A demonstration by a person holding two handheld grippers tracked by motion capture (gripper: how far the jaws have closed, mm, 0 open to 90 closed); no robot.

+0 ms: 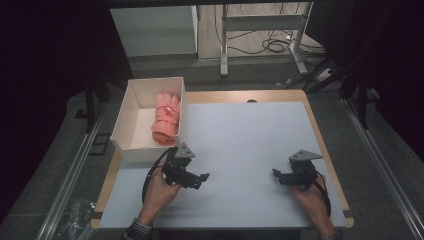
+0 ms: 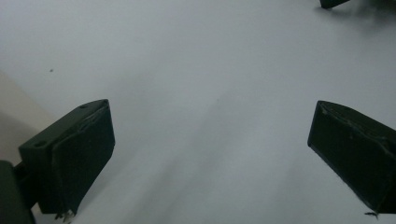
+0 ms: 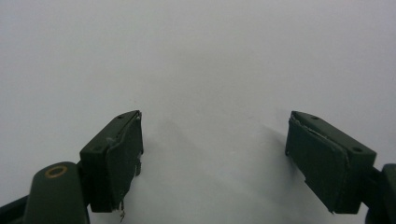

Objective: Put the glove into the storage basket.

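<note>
Lying rolled in the white box at the table's far left corner: one pink cloth, against the box's right wall. Your left gripper sits just in front of that box, jaws spread wide, nothing between them. Your right gripper rests well apart over the pale mat, jaws likewise parted and empty.
</note>
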